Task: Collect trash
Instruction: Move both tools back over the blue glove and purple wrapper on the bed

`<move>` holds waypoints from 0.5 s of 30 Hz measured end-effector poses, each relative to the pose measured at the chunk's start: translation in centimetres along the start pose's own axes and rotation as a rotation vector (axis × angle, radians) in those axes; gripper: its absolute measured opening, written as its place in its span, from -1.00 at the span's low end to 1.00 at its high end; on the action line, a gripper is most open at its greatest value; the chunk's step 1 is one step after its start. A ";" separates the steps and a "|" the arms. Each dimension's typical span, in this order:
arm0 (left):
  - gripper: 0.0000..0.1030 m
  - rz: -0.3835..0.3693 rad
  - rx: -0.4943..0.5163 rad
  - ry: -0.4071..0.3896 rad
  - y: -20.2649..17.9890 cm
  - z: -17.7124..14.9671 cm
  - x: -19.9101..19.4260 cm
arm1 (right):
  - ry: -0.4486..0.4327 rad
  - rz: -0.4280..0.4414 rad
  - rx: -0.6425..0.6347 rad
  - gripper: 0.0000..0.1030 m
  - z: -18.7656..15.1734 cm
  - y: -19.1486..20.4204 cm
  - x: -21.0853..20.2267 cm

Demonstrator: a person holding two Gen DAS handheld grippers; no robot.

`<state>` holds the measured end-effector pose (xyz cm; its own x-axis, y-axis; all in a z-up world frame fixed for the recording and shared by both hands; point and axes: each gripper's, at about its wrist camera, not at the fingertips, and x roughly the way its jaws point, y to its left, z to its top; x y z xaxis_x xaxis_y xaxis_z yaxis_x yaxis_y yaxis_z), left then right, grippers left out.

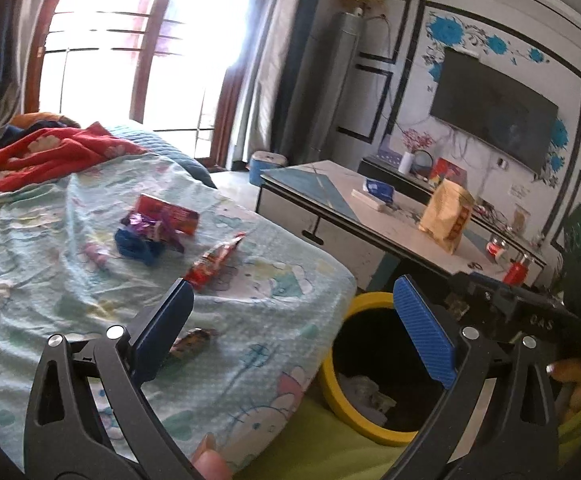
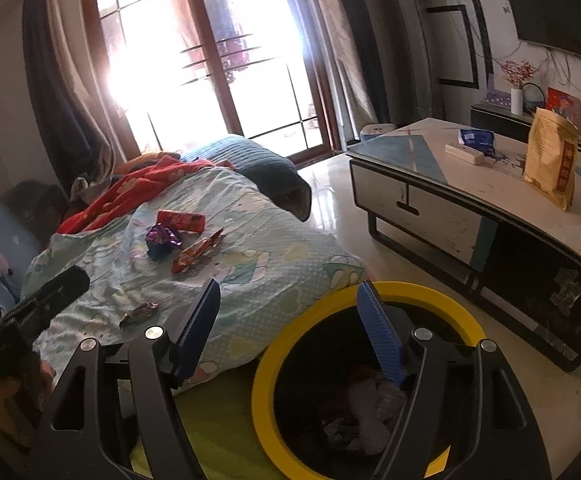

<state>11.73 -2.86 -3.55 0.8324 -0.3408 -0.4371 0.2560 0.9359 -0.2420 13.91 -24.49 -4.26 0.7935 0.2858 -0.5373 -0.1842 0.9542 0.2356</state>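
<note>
While you look through the left wrist camera, your left gripper (image 1: 290, 312) hangs with its blue pads spread wide and nothing between them, above the edge of the pale green cartoon-print bedsheet (image 1: 250, 280) and the yellow-rimmed black trash bin (image 1: 332, 392). A small dark brown candy wrapper (image 1: 192, 342) lies just behind the left pad, its long axis running roughly left to right. Beyond it, a long red snack wrapper (image 1: 214, 262) points up and to the right, and a crumpled purple foil wrapper (image 1: 150, 228) sits against a flat red packet (image 1: 168, 212). If you close on the dark wrapper flat against soft cloth, you may pinch the sheet too and drag it. From the right wrist camera, your right gripper (image 2: 286, 288) is likewise wide apart and empty, held over the bin's rim (image 2: 262, 384), which already holds some crumpled litter. Here the dark wrapper (image 2: 138, 314) lies near the left pad, tilted up to the right, and the long red wrapper (image 2: 196, 251) slants the same way. Light foil could slip from the pads and land beside the bin.
</note>
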 end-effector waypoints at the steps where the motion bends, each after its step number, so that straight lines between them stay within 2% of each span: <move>1: 0.78 0.007 -0.007 -0.004 0.3 0.1 -0.1 | 0.002 0.005 -0.007 0.33 0.0 0.4 0.1; 15: 0.78 0.112 -0.118 -0.044 6.2 1.1 -1.1 | 0.036 0.090 -0.109 0.38 0.7 5.8 2.4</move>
<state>12.96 3.42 -3.59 0.8740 -0.2278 -0.4293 0.1028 0.9500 -0.2948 15.10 -18.33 -3.62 0.7503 0.3714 -0.5469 -0.3171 0.9281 0.1953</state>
